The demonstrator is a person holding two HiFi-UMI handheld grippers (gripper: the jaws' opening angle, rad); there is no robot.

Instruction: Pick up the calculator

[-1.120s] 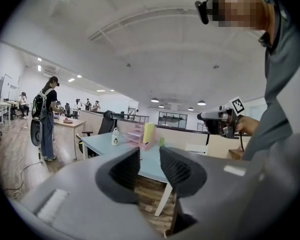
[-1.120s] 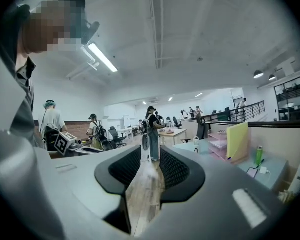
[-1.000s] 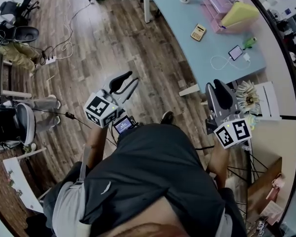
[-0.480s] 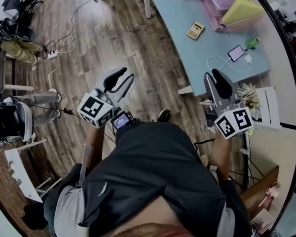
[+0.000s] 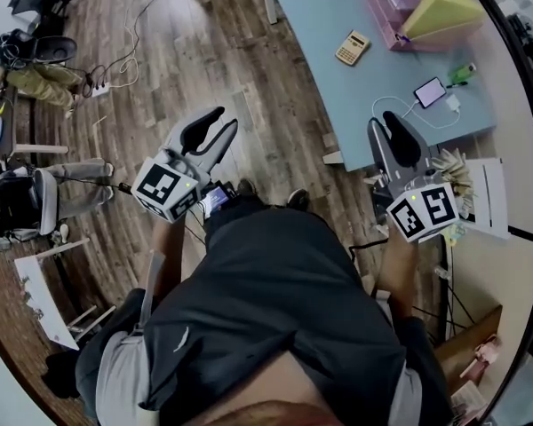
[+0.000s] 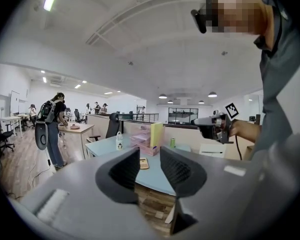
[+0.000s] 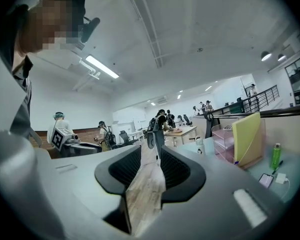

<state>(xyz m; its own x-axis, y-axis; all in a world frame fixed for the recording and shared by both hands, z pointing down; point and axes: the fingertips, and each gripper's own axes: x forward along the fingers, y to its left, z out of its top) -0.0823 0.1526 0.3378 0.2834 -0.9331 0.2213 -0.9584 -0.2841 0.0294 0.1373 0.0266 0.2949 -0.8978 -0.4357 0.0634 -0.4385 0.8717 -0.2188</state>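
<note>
the calculator [image 5: 353,48] lies on the table [image 5: 373,76], well apart from the left gripper [image 5: 218,127] and right gripper [image 5: 398,138], both with fingers spread and empty. step closer first, then straddle its narrow width.

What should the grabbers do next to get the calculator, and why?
Probably reach the right gripper forward over the blue table toward the calculator. Its jaws are apart and empty, and it sits nearer the table than the left gripper, which hangs open over the wooden floor. The calculator lies flat, untouched, farther up the table.
</note>
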